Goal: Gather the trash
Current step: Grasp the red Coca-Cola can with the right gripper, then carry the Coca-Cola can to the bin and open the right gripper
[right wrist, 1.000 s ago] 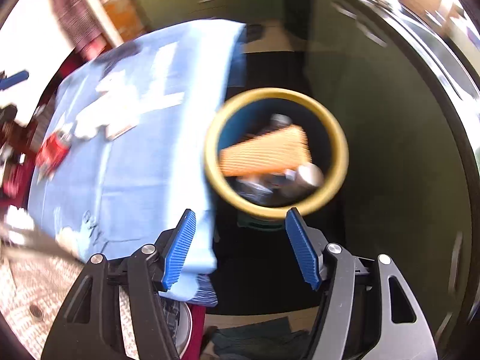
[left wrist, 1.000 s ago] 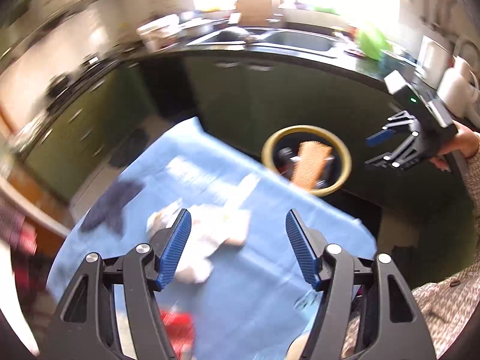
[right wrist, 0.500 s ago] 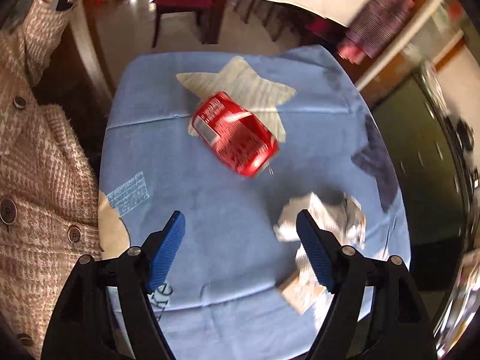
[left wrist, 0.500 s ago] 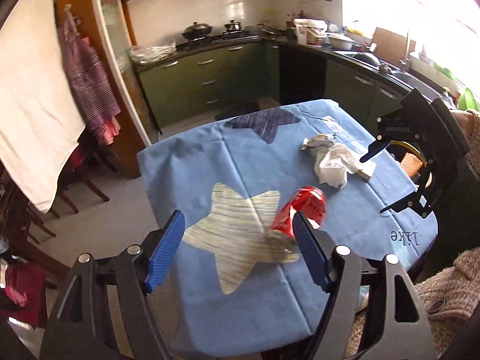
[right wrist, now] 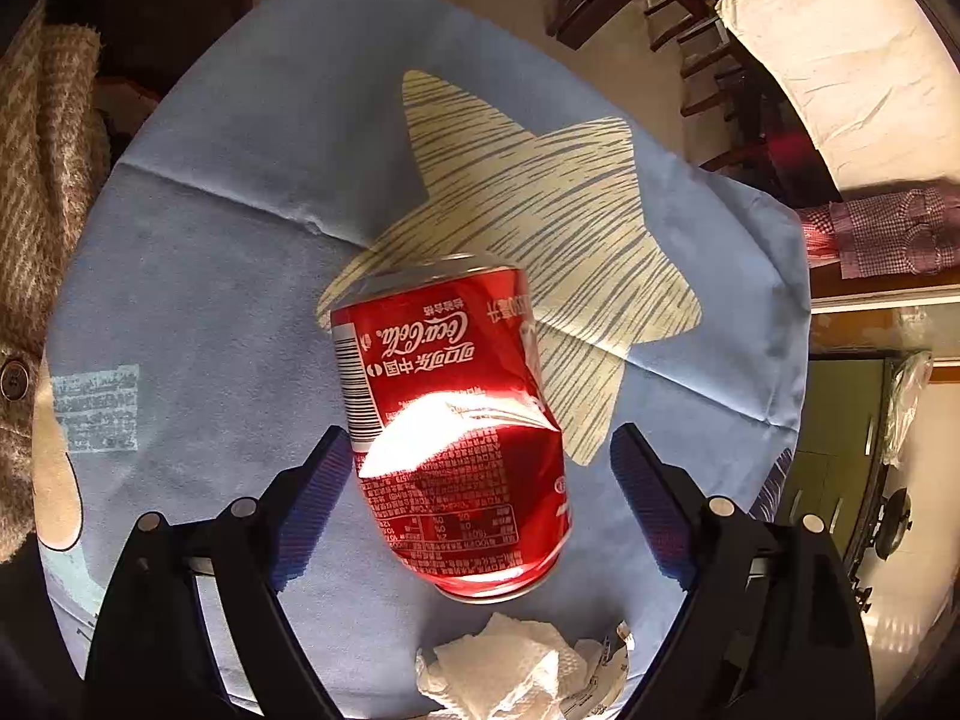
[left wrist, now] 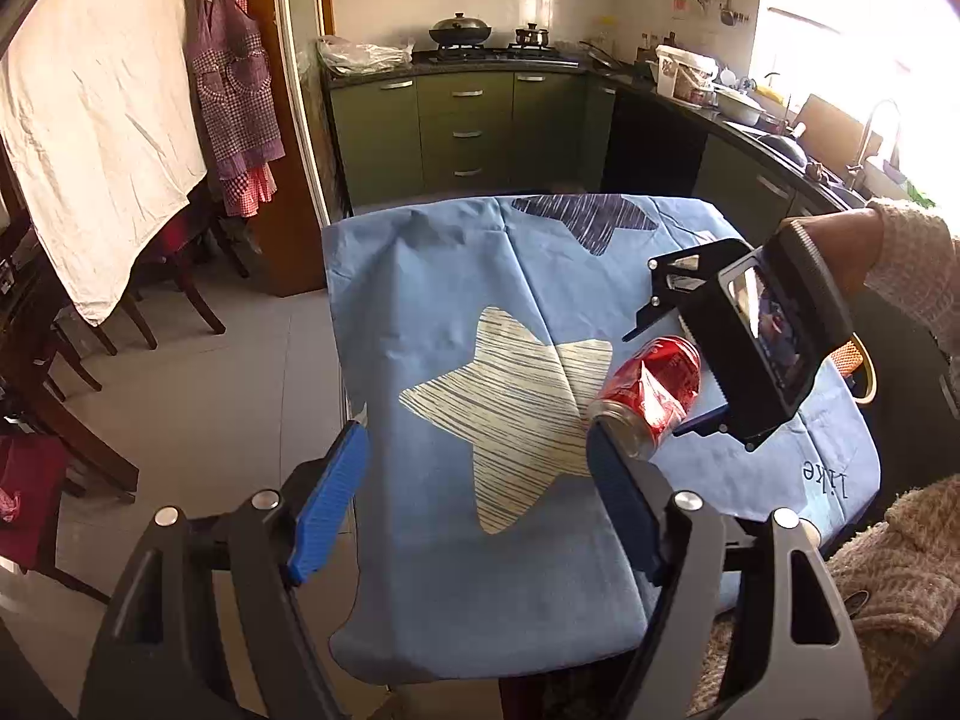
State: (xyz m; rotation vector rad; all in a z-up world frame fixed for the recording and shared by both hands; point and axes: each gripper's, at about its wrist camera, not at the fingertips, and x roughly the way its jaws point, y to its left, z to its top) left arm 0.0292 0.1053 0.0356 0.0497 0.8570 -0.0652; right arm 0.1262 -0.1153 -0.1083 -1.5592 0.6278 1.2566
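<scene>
Left wrist view: left gripper (left wrist: 477,495) fingers spread wide, empty, above blue-clothed table (left wrist: 432,618). Dented red can (left wrist: 651,393) lies on side at 1 o'clock, by pale star print; right gripper (left wrist: 690,360) over it.

Right wrist view: right gripper (right wrist: 474,507) fingers released, can (right wrist: 453,426) between them, untouched. Crumpled tissue (right wrist: 510,675) at 6 o'clock.

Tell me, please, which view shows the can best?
The right wrist view: the can fills the centre between the open right gripper, dent and label plain. The left wrist view shows it smaller, partly behind that gripper's finger.
</scene>
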